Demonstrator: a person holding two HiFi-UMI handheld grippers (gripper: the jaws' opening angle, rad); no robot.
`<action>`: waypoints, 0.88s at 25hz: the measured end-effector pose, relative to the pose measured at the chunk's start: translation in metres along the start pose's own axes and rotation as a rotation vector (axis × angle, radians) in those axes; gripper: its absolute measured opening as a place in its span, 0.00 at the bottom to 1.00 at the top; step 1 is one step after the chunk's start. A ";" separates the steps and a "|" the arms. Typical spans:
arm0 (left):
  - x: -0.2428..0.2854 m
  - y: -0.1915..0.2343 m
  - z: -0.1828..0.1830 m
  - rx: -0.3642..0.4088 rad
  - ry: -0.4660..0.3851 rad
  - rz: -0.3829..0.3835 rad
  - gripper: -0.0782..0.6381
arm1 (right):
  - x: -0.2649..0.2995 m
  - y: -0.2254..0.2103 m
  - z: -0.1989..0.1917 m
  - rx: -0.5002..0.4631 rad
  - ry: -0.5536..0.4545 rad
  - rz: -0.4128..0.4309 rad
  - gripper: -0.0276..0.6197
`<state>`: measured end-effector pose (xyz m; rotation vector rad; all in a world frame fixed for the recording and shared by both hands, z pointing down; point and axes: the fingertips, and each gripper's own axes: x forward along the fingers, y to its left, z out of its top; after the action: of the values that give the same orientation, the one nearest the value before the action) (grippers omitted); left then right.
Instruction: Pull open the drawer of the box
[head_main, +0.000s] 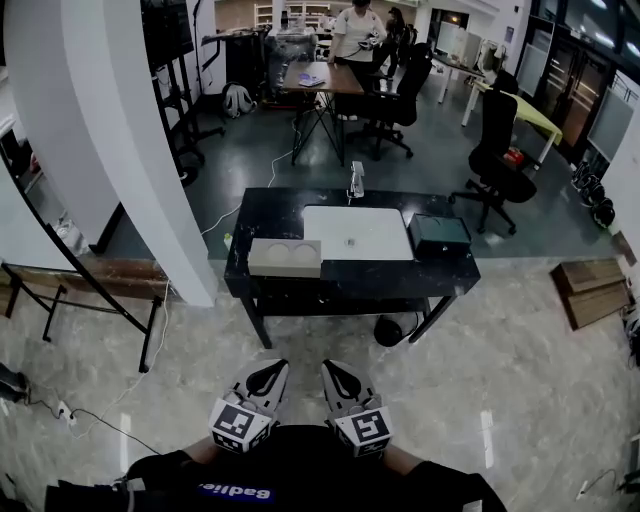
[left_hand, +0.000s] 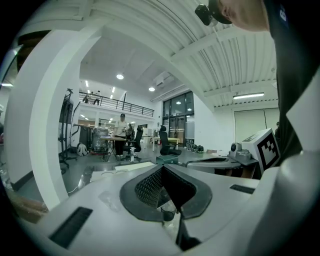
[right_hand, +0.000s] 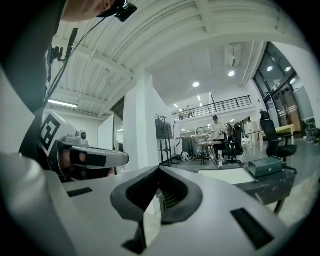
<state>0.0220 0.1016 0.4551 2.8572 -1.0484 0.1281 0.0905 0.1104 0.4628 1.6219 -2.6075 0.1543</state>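
Observation:
The box (head_main: 438, 234) is dark green and sits at the right end of a black table (head_main: 350, 282), far ahead of me; its drawer looks closed. It also shows small in the left gripper view as the box (left_hand: 166, 159), and in the right gripper view as the box (right_hand: 267, 166). My left gripper (head_main: 271, 367) and right gripper (head_main: 334, 367) hang side by side close to my body, well short of the table. Both are shut, jaw tips meeting, with nothing between them. The left gripper (left_hand: 162, 168) and the right gripper (right_hand: 159, 169) point toward the table.
A white mat (head_main: 357, 232) lies mid-table and a grey tray (head_main: 285, 257) with two round recesses sits at its left front. A thick white column (head_main: 130, 150) stands to the left. Office chairs (head_main: 497, 160), wooden boards (head_main: 590, 290) and a person (head_main: 356, 35) are beyond.

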 end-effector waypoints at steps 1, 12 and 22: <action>0.004 -0.002 0.000 0.001 0.002 0.007 0.11 | -0.001 -0.005 0.000 -0.002 -0.007 0.003 0.04; 0.028 -0.014 -0.014 -0.005 0.041 0.093 0.11 | -0.009 -0.039 -0.012 0.054 -0.009 0.072 0.04; 0.053 0.035 -0.018 -0.048 0.026 0.110 0.11 | 0.048 -0.050 -0.018 0.025 0.045 0.090 0.04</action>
<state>0.0390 0.0435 0.4814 2.7481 -1.1869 0.1449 0.1138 0.0478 0.4882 1.4903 -2.6557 0.2262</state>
